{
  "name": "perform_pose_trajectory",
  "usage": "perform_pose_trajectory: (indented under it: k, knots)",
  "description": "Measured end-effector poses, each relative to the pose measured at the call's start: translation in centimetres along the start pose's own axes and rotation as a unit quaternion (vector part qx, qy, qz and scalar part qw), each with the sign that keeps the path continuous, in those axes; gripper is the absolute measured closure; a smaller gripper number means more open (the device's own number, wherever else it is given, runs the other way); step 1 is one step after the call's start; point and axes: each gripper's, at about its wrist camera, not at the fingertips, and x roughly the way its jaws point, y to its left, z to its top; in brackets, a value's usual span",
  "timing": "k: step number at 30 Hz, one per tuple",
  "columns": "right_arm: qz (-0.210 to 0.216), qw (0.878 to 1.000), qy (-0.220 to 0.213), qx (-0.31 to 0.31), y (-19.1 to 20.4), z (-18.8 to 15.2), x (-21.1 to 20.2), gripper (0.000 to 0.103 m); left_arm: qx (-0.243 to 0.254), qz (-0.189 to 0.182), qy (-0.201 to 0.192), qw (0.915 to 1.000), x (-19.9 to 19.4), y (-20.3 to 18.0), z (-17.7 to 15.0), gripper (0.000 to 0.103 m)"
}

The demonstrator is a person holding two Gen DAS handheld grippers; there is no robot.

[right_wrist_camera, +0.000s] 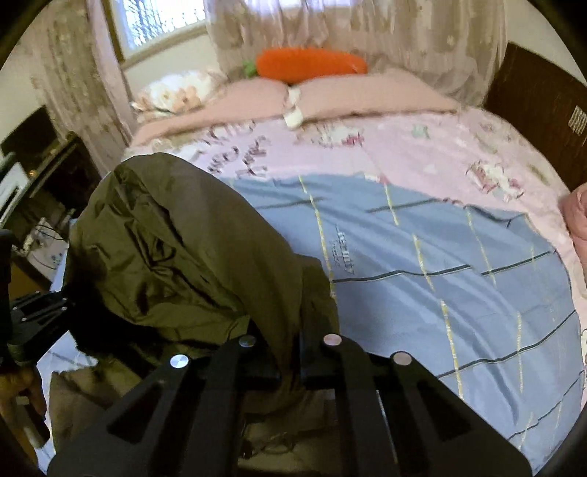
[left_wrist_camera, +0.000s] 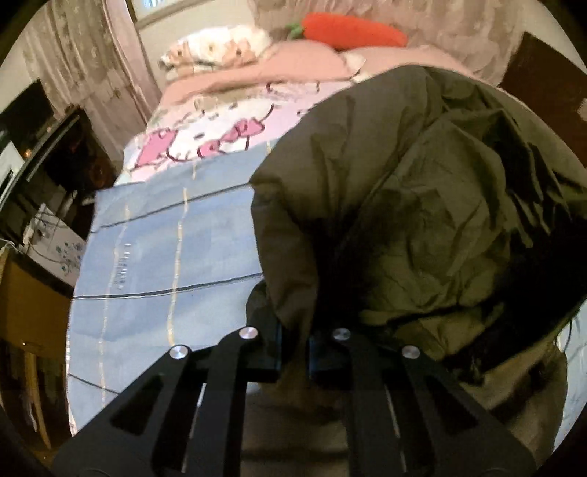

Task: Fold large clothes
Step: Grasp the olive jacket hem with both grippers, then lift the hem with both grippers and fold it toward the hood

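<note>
An olive-green jacket (left_wrist_camera: pixel 414 190) hangs bunched above a blue checked sheet (left_wrist_camera: pixel 161 257) on the bed. My left gripper (left_wrist_camera: pixel 294 354) is shut on a fold of the jacket's edge, and the cloth runs up and to the right from its jaws. In the right wrist view the same jacket (right_wrist_camera: pixel 176 253) fills the left side, and my right gripper (right_wrist_camera: pixel 292 361) is shut on another fold of its edge. The left gripper's black body (right_wrist_camera: pixel 33 312) shows at the far left there, held by a hand (right_wrist_camera: pixel 22 389).
The bed carries a pink cartoon-print cover (right_wrist_camera: pixel 422 146), pink pillows (right_wrist_camera: pixel 374 91) and an orange carrot plush (right_wrist_camera: pixel 312 66) at its head. Curtains (right_wrist_camera: pixel 367 33) hang behind. Dark furniture (left_wrist_camera: pixel 47 176) stands to the left, a dark wooden board (right_wrist_camera: pixel 539 121) to the right.
</note>
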Motion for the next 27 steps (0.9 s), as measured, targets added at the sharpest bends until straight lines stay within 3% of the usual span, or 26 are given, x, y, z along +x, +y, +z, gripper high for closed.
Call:
perform_pose_trajectory:
  k: [4,10,14,16,17,21,22,23,25,27]
  knots:
    - [0.002,0.999,-0.048,-0.023,0.4,-3.5,-5.4,0.097,0.007,-0.015,-0.047,0.9987,-5.5,0.5,-3.5,0.094]
    - [0.029,0.996,-0.079,-0.004,-0.7,-10.4,-12.1,0.097,0.032,-0.025,-0.124,0.9914,-13.3,0.1,-13.6,0.092]
    - [0.033,0.996,-0.084,-0.016,-1.0,-15.3,-14.9,0.097,0.048,-0.034,-0.135,0.9891,-15.1,-0.2,-20.9,0.09]
    - [0.031,0.997,-0.073,-0.025,-1.2,-18.5,-15.7,0.097,0.059,-0.039,-0.117,0.9906,-14.8,-0.4,-24.0,0.087]
    - [0.024,0.997,-0.068,-0.027,-1.4,-19.9,-15.8,0.097,0.063,-0.045,-0.095,0.9924,-14.2,-0.4,-26.1,0.081]
    - [0.001,0.998,-0.03,-0.049,-1.9,-24.9,-14.1,0.091,0.073,-0.058,-0.015,0.9955,-11.6,-0.4,-30.7,0.037]
    - [-0.009,0.998,-0.025,-0.059,-1.8,-25.7,-13.7,0.077,0.071,-0.057,-0.008,0.9958,-11.2,-0.2,-31.4,0.03]
    - [-0.024,0.997,-0.024,-0.072,-1.6,-26.4,-13.6,0.056,0.067,-0.059,0.003,0.996,-10.8,0.2,-31.9,0.018]
    - [-0.048,0.995,-0.042,-0.071,-1.9,-26.9,-14.7,0.026,0.048,-0.085,0.017,0.9951,-10.9,1.2,-32.5,0.014]
    - [-0.043,0.996,-0.038,-0.071,-2.1,-26.7,-15.9,0.016,0.039,-0.118,0.019,0.9921,-12.2,2.0,-32.6,0.005]
